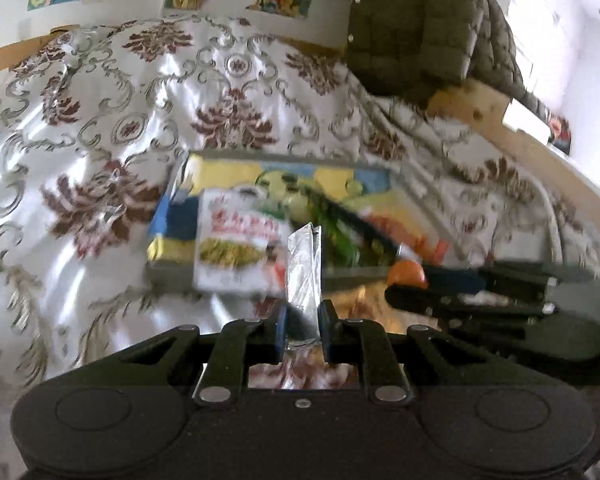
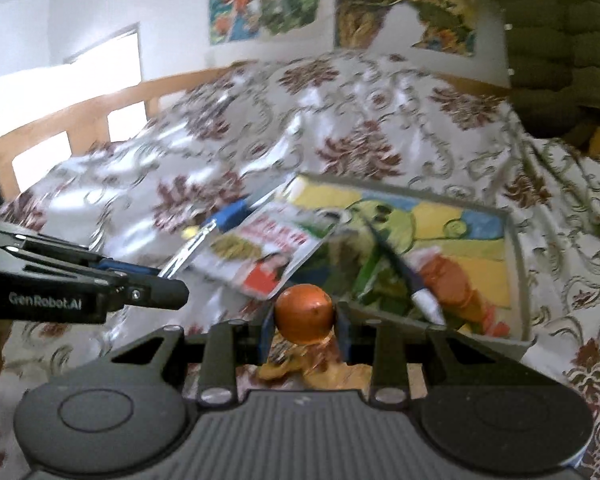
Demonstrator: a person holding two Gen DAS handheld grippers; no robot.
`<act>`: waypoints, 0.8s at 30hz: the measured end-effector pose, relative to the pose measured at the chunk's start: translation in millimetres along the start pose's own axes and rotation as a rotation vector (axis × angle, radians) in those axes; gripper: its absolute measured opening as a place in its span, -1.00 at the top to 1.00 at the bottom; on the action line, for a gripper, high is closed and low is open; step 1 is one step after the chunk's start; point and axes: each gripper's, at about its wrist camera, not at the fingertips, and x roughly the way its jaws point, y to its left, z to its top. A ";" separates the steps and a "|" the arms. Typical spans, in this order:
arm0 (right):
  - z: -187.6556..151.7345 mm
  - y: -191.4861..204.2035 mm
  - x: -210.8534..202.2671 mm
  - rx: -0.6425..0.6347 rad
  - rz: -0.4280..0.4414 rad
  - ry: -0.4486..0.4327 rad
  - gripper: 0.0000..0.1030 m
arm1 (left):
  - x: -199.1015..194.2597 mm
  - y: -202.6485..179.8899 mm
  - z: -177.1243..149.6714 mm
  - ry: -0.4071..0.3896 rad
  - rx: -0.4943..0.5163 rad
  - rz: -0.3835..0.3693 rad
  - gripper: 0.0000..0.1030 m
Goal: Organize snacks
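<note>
My left gripper [image 1: 303,312] is shut on the silver foil edge [image 1: 304,264] of a white snack packet [image 1: 236,248] with red print. The packet hangs tilted over the near left corner of a tray [image 1: 260,155] with a bright cartoon picture. In the right wrist view the same left gripper [image 2: 172,284] comes in from the left with the packet [image 2: 260,256]. My right gripper [image 2: 304,316] is shut on a round orange snack [image 2: 304,310]; crinkled golden wrapping shows under it. In the tray [image 2: 516,240] lie a green packet and a dark stick with a white tip [image 2: 400,272].
The tray rests on a shiny white bedspread [image 1: 120,120] with brown floral patterns. A wooden bed frame [image 2: 100,108] runs behind, and an olive quilted jacket [image 1: 420,20] hangs at the back right. Posters [image 2: 260,0] hang on the wall. A white cable [image 1: 552,216] lies right of the tray.
</note>
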 end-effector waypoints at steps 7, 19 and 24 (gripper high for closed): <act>2.5 -34.5 25.7 0.085 -0.065 -0.011 0.31 | 43.3 -12.6 30.6 -0.080 -0.020 -0.040 0.65; 3.1 -55.3 53.1 0.122 -0.117 0.004 0.31 | 99.1 -4.4 39.7 -0.125 -0.093 -0.063 0.65; 3.3 -47.4 61.8 0.075 -0.126 0.015 0.30 | 113.2 -4.2 38.1 -0.098 -0.073 -0.032 0.65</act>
